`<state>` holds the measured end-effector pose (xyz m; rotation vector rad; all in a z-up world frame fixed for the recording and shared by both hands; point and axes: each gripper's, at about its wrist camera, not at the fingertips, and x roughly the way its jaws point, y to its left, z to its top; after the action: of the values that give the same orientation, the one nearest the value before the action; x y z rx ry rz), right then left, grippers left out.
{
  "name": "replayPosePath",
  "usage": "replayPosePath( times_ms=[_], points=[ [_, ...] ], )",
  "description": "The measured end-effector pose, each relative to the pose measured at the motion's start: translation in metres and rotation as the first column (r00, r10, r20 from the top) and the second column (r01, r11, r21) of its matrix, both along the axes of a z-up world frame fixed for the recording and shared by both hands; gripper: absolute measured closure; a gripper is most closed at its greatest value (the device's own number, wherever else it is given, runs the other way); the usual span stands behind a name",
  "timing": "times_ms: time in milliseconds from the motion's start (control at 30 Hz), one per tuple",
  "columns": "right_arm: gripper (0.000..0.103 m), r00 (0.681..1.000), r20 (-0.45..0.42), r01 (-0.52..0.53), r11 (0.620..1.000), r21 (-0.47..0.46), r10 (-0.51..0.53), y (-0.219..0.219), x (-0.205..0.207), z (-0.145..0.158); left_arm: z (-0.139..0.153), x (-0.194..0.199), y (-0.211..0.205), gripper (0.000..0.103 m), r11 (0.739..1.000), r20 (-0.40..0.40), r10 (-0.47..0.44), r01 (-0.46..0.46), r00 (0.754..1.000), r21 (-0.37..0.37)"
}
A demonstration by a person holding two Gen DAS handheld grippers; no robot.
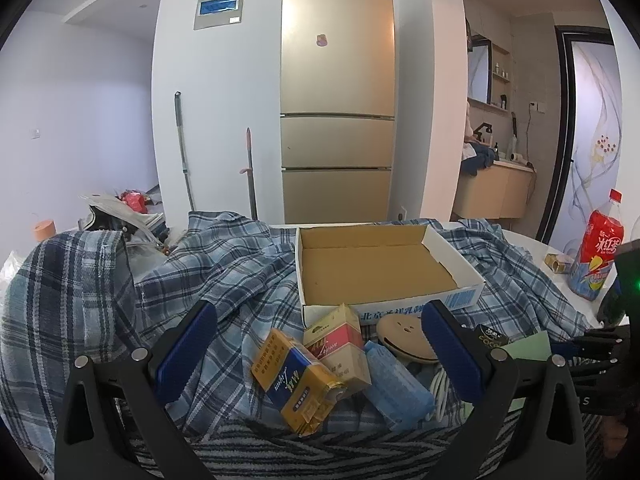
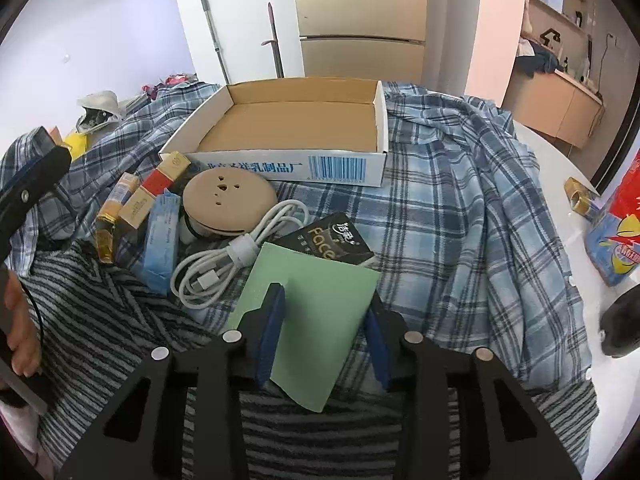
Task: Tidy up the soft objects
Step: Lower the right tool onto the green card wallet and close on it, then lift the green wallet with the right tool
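Observation:
A blue plaid shirt [image 2: 460,184] and a grey striped garment [image 2: 120,320] lie spread over the table. An empty cardboard box [image 2: 296,128] sits on the shirt; it also shows in the left wrist view [image 1: 372,264]. In front of it lie two cigarette packs [image 1: 304,376], a blue tissue pack [image 1: 396,384], a round beige device [image 2: 228,200], a white cable [image 2: 236,248], a black packet [image 2: 332,240] and a green card [image 2: 312,312]. My right gripper [image 2: 326,332] is partly closed around the green card's sides. My left gripper [image 1: 316,348] is open above the packs.
A red drink bottle [image 1: 596,248] stands at the table's right edge beside small gold items [image 2: 580,200]. A gold fridge [image 1: 336,92] and mop handles [image 1: 184,152] stand behind. Clutter lies at the far left [image 1: 128,208].

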<state>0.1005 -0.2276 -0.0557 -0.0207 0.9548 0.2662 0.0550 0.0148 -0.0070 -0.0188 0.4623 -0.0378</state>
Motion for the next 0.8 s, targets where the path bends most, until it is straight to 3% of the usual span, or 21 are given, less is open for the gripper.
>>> replayPosePath(
  times_ms=[233,433,700,800],
  points=[
    [0.093,0.994,0.086,-0.080,0.983,0.163,0.066,-0.004,-0.013,0.023,0.003,-0.001,0.002,0.000,1.000,0.021,0.016,-0.017,1.000,0.005],
    [0.094,0.936,0.348,-0.059,0.998,0.001,0.055,0.011,-0.042,0.048,0.010,-0.007,0.004,0.000,1.000,0.049,0.007,-0.006,0.999,-0.004],
    [0.094,0.880,0.474,0.004,1.000,-0.016,0.004,0.014,-0.038,0.059,0.013,-0.008,0.007,0.000,1.000,0.047,0.010,-0.009,0.999,-0.015],
    [0.094,0.839,0.544,0.044,0.998,-0.034,-0.018,0.012,-0.038,0.058,0.016,-0.008,0.013,0.001,0.999,0.041,0.010,-0.009,0.999,-0.035]
  ],
)
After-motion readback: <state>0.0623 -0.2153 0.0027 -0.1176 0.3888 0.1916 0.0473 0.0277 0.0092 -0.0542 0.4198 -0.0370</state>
